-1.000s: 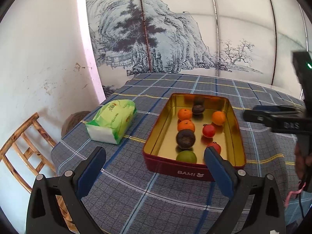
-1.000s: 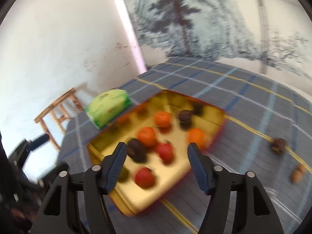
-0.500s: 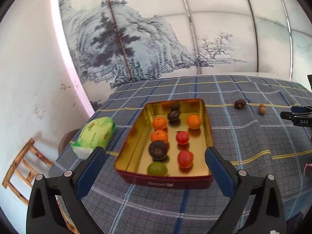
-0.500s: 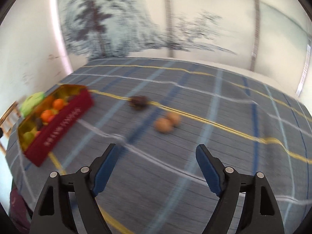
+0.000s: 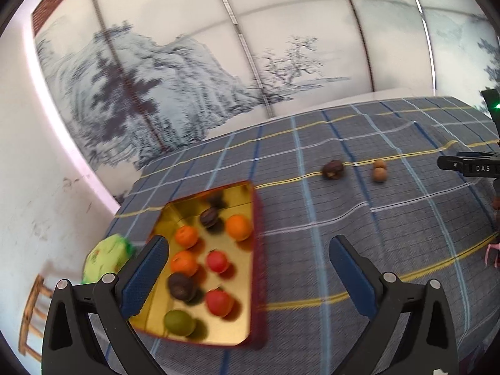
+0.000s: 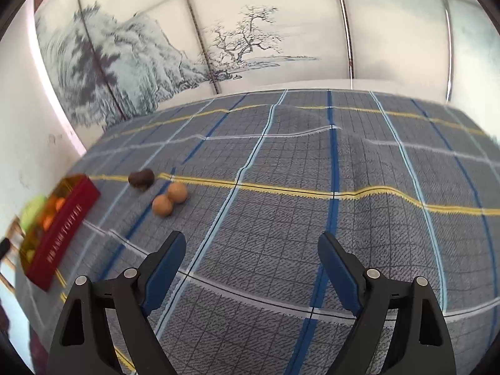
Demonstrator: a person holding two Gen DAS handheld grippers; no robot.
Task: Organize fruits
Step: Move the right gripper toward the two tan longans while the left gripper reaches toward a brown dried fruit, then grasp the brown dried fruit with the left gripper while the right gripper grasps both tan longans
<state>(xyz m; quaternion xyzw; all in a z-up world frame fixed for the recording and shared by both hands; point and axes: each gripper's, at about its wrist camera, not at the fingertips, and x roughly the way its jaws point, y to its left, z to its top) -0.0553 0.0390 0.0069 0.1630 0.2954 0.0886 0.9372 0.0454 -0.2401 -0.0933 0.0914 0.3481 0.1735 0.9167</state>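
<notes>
Gold-lined tin [image 5: 247, 268] shows its oranges, red, dark and green fruits only from the left wrist; the right wrist sees its red side. Dark fruit [image 6: 141, 178] and two tan ones [image 6: 170, 199] lie loose on the checked-cloth bench [image 6: 312, 218], ink-landscape wall behind. Left claw [image 5: 248, 273] and right claw [image 6: 251, 270] both hover, jaws apart, empty.

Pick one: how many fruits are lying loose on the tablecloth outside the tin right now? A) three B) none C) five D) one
A: one dark brown fruit and two tan round fruits lie on the tablecloth to the right of the red tin; both grippers are open and empty.
</notes>
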